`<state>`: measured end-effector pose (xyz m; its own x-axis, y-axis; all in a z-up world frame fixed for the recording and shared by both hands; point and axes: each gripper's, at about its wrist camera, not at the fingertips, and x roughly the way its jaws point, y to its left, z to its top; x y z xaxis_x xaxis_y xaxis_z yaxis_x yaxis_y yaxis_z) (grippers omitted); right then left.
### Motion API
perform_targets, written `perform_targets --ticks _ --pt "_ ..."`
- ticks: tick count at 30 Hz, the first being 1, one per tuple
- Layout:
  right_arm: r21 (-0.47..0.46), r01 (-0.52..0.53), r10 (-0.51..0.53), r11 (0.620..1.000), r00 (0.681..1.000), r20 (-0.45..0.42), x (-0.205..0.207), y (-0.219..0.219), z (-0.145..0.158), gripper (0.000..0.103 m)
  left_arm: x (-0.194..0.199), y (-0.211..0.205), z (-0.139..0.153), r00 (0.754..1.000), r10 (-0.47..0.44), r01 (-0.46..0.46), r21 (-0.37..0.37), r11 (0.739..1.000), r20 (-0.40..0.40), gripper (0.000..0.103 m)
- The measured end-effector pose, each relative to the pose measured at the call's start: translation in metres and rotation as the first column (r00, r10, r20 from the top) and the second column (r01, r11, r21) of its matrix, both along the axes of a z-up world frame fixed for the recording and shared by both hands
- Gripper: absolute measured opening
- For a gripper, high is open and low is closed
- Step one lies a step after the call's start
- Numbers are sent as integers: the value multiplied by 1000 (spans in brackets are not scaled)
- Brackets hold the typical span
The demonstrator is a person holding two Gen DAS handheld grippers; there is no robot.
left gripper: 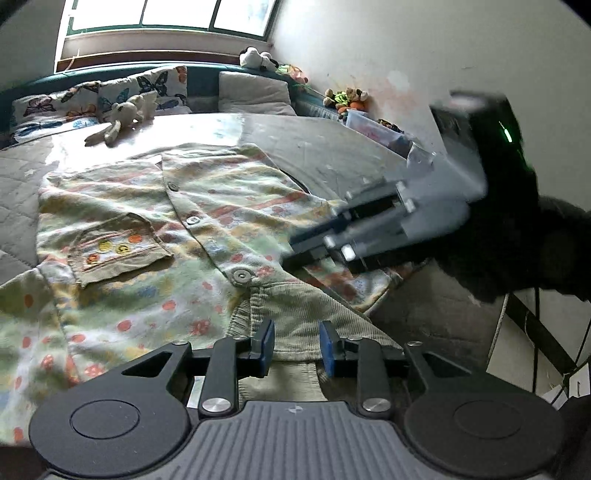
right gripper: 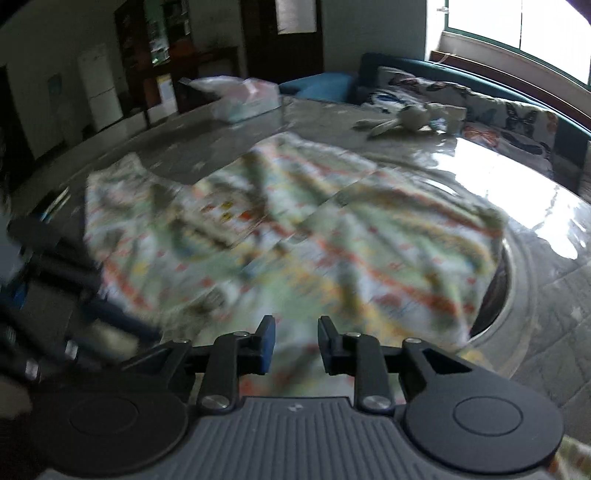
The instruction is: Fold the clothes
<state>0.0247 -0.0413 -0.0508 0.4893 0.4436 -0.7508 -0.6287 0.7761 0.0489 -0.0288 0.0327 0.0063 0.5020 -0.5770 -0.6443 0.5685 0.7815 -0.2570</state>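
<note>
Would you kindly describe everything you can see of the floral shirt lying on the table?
The floral shirt is soft, pale cotton-like cloth printed with orange, yellow and blue flowers. It has a beige corduroy collar, a beige chest pocket with embroidered flowers, and a buttoned front placket with round buttons. It lies spread flat, front up and rumpled, on the glossy table. No fingers grip it.

Window [left gripper: 170,14] daylight glares; right wrist view motion-blurred, edges warped.
</note>
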Motion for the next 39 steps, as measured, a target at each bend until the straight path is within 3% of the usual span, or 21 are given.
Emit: perform_targets --ticks 3,7,18,20,23,32,35,39 --pt "-13 -12 12 1000 1000 20 -11 1 0 25 -1 6 8 1000 25 -25 -22 999 19 30" --pt "18 53 -53 998 998 23 -1 -9 5 25 7 7 12 998 53 -52 -37 998 30 30" --pt "54 201 -201 978 980 -1 20 -38 -6 25 11 -10 -6 1000 -10 10 -15 1000 -18 31" --pt "50 191 -191 980 981 11 11 -37 -6 26 11 -9 -5 1000 -2 1 -17 1000 -21 31" --pt "26 150 -151 988 988 43 -9 -33 -6 36 12 -6 -1 1000 18 -18 -15 1000 -8 33" --pt "-29 121 -117 992 987 114 -69 -36 -3 36 19 -12 14 999 41 -40 -28 999 29 38" --pt "0 144 -143 990 983 112 -81 -44 2 36 23 -22 16 999 31 -31 -21 999 35 42" --pt "86 264 -272 961 955 114 -93 -75 12 36 26 -37 16 999 8 -7 -13 1000 42 43"
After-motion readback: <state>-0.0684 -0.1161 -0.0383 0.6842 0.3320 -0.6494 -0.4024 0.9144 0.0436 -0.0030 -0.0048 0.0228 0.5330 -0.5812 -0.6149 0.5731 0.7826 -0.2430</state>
